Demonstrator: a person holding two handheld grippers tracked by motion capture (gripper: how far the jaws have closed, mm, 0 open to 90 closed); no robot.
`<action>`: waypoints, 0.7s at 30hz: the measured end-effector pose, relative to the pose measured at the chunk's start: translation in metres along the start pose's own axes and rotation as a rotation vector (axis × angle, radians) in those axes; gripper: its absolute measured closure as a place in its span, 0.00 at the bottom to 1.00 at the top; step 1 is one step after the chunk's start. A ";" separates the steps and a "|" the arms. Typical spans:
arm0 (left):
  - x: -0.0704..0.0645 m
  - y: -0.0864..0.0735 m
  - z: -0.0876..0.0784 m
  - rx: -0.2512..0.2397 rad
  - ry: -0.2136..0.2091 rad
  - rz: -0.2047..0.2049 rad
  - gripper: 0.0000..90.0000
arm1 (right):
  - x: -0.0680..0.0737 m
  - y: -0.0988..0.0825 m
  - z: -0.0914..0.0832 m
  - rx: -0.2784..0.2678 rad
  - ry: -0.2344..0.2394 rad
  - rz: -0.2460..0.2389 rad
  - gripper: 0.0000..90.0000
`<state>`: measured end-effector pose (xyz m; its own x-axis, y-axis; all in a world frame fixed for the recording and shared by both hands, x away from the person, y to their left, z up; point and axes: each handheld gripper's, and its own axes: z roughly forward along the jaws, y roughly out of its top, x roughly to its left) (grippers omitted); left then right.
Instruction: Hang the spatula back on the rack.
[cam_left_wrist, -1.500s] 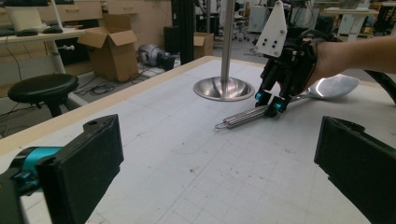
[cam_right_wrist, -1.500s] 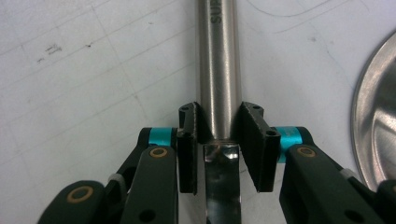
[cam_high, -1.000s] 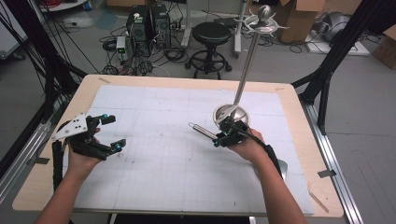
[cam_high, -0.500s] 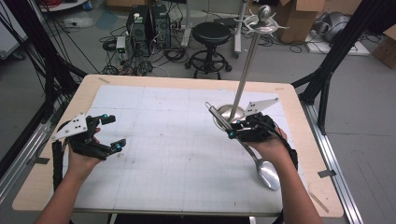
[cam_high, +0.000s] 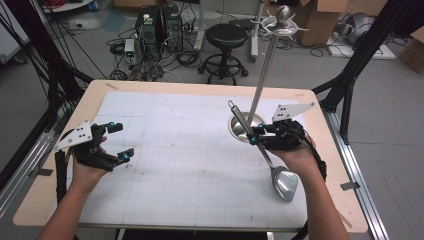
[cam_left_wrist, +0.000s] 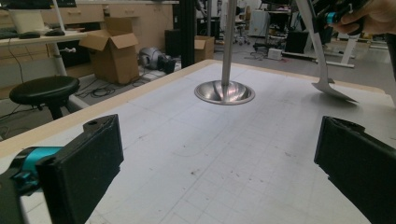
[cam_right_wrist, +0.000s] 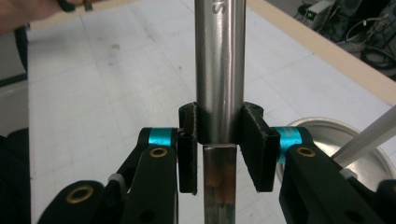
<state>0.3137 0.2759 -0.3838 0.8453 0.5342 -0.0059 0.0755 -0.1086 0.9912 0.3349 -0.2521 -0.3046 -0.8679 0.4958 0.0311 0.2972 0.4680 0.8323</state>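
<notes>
White gridded mat (cam_high: 185, 165), steel ladle (cam_high: 265, 155) in right gripper (cam_high: 256, 134)

You work in lab or workshop: computer towers (cam_high: 156, 27), tangled floor cables (cam_high: 120, 60), cardboard boxes (cam_left_wrist: 109, 53), stool (cam_high: 226, 37), black rig frame (cam_high: 350, 85).

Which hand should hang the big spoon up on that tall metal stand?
Right, probably. The right gripper is already shut on the spoon handle, right beside the stand. The left gripper is open, holds nothing, and sits far off across the table.
</notes>
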 end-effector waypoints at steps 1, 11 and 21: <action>0.000 0.000 0.000 0.000 -0.001 0.000 0.02 | -0.001 0.000 -0.003 -0.017 0.001 -0.008 0.77; 0.000 0.000 0.000 -0.003 0.000 0.000 0.02 | -0.002 0.007 -0.027 -0.120 0.014 0.006 0.77; 0.000 0.000 -0.001 -0.005 -0.002 -0.002 0.02 | -0.002 0.017 -0.040 -0.164 0.013 -0.014 0.77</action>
<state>0.3132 0.2762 -0.3832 0.8461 0.5330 -0.0085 0.0752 -0.1035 0.9918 0.3264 -0.2742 -0.2684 -0.8766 0.4805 0.0250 0.2171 0.3486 0.9118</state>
